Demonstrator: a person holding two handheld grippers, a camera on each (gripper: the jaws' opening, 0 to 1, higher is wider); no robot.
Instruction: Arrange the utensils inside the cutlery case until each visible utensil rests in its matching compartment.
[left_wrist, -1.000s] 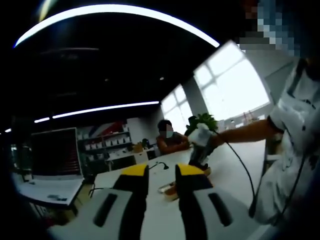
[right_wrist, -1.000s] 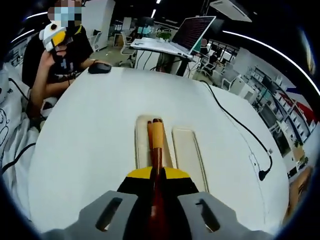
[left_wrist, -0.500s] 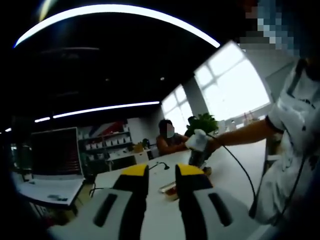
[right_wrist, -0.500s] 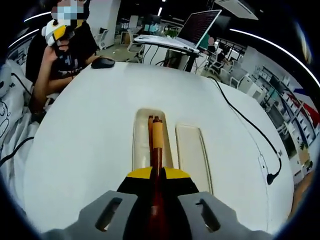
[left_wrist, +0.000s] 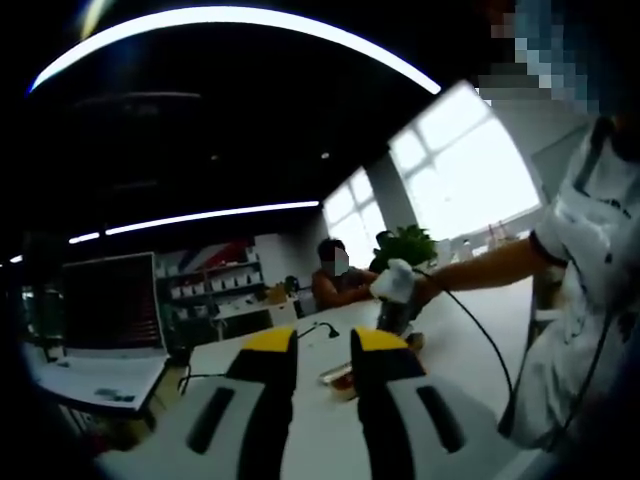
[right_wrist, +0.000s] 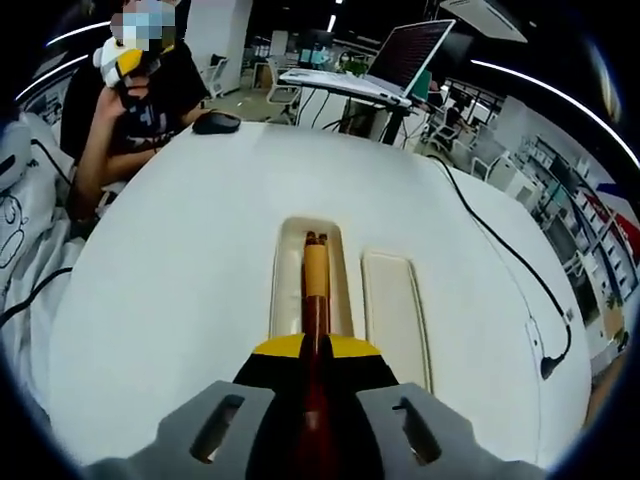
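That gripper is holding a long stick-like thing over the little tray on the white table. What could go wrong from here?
Two risks, as I judge it. The right gripper is shut on a slim utensil aimed along the cutlery case; if it tilts on release, the end could catch the case's wall and rest crooked rather than flat. The case looks light on the smooth table, so a push could slide it. The left gripper hangs open, away from the case, so nothing steadies it.

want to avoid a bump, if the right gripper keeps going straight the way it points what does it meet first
Probably the cutlery case: the right gripper, shut on a brown-handled utensil, points along its left compartment, so the utensil's tip would likely touch there first. Depth is unclear.
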